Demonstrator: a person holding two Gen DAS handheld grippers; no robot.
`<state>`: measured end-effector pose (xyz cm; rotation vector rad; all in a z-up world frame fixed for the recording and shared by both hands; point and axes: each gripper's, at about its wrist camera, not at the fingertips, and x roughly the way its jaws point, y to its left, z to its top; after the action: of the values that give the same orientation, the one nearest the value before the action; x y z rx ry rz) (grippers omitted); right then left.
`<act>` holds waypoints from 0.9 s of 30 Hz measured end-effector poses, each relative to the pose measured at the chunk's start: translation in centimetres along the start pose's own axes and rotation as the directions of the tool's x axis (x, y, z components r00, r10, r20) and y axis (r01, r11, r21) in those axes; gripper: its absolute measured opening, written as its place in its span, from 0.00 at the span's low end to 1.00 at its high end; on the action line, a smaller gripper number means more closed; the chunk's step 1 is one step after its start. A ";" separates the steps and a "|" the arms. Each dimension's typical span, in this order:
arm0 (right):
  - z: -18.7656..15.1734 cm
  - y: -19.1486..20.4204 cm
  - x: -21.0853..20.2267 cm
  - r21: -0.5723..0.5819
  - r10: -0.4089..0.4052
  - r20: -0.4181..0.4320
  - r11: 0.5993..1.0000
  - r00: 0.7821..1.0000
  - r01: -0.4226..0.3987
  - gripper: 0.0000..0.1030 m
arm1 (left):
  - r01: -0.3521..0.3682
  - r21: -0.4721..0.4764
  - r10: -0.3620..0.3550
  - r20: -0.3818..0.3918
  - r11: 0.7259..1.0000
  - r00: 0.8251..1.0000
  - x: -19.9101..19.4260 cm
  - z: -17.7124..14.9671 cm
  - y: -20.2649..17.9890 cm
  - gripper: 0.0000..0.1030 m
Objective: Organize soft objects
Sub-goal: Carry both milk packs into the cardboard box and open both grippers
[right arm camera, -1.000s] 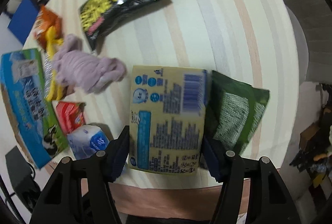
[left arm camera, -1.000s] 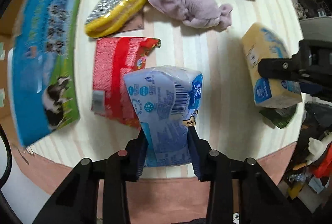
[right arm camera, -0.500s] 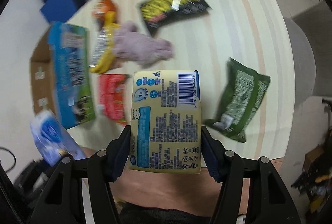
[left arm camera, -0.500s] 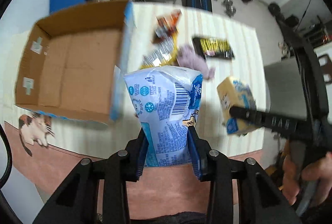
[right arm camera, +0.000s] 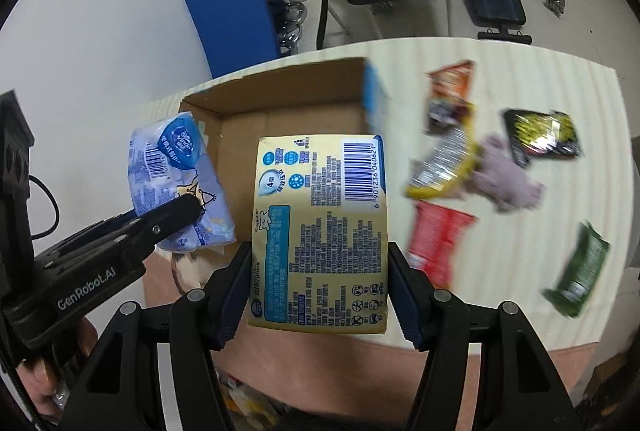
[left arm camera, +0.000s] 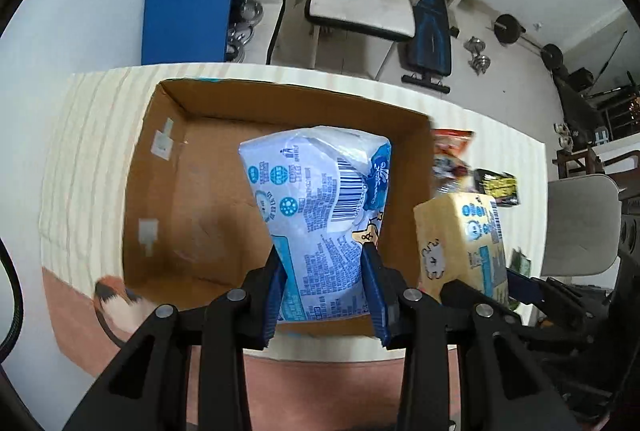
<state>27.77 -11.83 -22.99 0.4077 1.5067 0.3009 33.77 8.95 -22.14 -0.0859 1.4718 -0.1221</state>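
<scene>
My left gripper (left arm camera: 325,283) is shut on a blue-and-white tissue pack (left arm camera: 320,199) and holds it above the open cardboard box (left arm camera: 200,199). My right gripper (right arm camera: 320,287) is shut on a yellow tissue pack (right arm camera: 320,231), held over the box's near right edge (right arm camera: 288,111). The yellow pack also shows in the left wrist view (left arm camera: 460,239), right of the box. The blue pack shows in the right wrist view (right arm camera: 176,183), with the left gripper's finger across it. The box's inside looks bare.
On the striped table (right arm camera: 520,79) right of the box lie a purple cloth (right arm camera: 508,179), a black-yellow bag (right arm camera: 540,139), a red packet (right arm camera: 436,239), a green bag (right arm camera: 580,271) and a yellow-silver bag (right arm camera: 444,167). Chairs and a weight bench stand beyond the table.
Both grippers have lifted their packs off the table and swung left. The blue pack now hangs over the box and the yellow pack at its right edge.
</scene>
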 end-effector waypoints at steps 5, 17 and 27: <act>2.9 4.0 6.2 -0.014 -0.055 -0.005 0.998 0.998 0.055 0.63 | 0.052 -0.001 -0.052 -0.084 0.999 0.995 4.8 3.3 4.4 0.33; 7.4 5.2 16.8 -0.026 -0.225 0.013 0.974 0.974 0.225 0.63 | 0.150 0.041 -0.137 -0.218 0.988 0.966 14.7 7.2 5.1 0.35; 9.1 4.4 19.5 -0.030 -0.267 0.061 0.963 0.962 0.269 0.65 | 0.103 0.082 -0.080 -0.244 0.991 0.966 16.5 8.1 4.1 0.54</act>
<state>38.04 -0.04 -38.46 0.1761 1.4780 0.1024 43.48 10.68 -38.21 -0.0644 1.7024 -0.2855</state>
